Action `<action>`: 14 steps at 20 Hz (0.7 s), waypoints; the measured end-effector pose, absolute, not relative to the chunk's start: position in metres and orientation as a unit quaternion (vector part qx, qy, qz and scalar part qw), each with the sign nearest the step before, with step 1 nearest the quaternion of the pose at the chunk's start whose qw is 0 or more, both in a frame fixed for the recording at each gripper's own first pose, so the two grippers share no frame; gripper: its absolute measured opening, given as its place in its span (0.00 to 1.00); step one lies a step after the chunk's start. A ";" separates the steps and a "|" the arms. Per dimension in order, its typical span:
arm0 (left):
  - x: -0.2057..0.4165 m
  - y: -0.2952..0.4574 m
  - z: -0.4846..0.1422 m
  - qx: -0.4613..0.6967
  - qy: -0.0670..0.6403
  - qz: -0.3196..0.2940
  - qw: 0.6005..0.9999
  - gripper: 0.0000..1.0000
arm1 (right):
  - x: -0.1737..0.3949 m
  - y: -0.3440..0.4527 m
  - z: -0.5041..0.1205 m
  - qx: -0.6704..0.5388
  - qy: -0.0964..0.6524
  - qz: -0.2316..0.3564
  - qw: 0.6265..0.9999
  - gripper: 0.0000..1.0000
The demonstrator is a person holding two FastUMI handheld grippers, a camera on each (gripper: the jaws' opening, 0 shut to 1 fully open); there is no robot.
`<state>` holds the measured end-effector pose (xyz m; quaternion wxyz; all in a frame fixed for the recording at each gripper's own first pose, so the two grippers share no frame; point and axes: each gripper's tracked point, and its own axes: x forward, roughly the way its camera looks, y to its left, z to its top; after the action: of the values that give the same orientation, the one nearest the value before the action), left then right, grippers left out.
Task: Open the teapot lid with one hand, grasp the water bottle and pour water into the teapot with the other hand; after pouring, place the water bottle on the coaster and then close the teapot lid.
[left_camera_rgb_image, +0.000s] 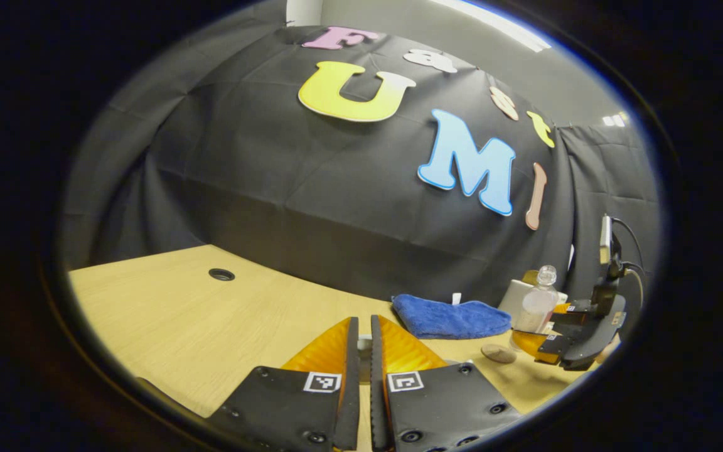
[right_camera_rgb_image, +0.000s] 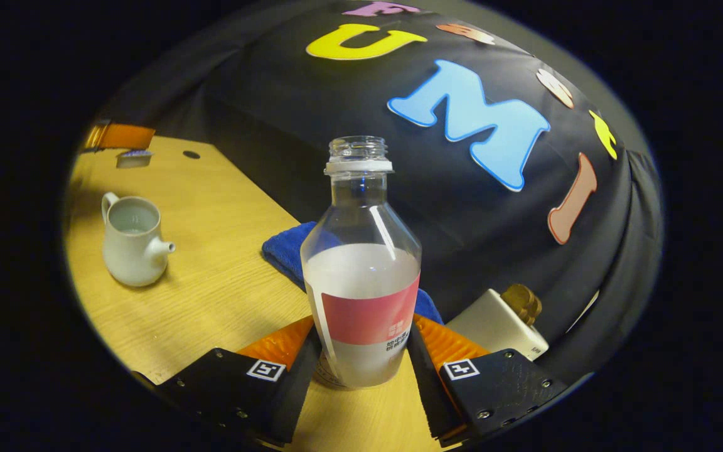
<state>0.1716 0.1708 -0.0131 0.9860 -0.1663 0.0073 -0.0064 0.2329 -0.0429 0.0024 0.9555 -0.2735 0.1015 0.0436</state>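
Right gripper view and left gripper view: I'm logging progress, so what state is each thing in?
Clear plastic water bottle: upright, uncapped, partly full, between the right tool's fingers.
White ceramic teapot: upright, lid off.
Blue cloth: crumpled on the table.
Right tool: around the bottle.
Left tool: nearly shut, something small and pale between its fingers.

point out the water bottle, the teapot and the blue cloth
water bottle (right_camera_rgb_image: 361,276): right gripper view, on the clear body just above the red label
teapot (right_camera_rgb_image: 130,251): right gripper view, on the white belly, lid off
blue cloth (left_camera_rgb_image: 449,317): left gripper view, on the middle of the folded cloth
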 end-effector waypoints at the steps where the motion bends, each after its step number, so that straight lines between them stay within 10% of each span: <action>1: 0.170 0.169 -0.012 -0.163 0.006 -0.008 0.987 0.16 | 0.235 -0.045 0.001 -0.247 0.103 0.044 0.963 0.77; 14: 0.172 0.144 -0.010 -0.130 0.006 -0.030 0.991 0.16 | 0.270 -0.063 -0.016 -0.006 0.133 0.043 0.990 0.76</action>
<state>0.1721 0.1435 -0.0102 0.9911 -0.1298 0.0061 -0.0299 0.2704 -0.0632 -0.0155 0.9902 -0.0060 0.1327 0.0428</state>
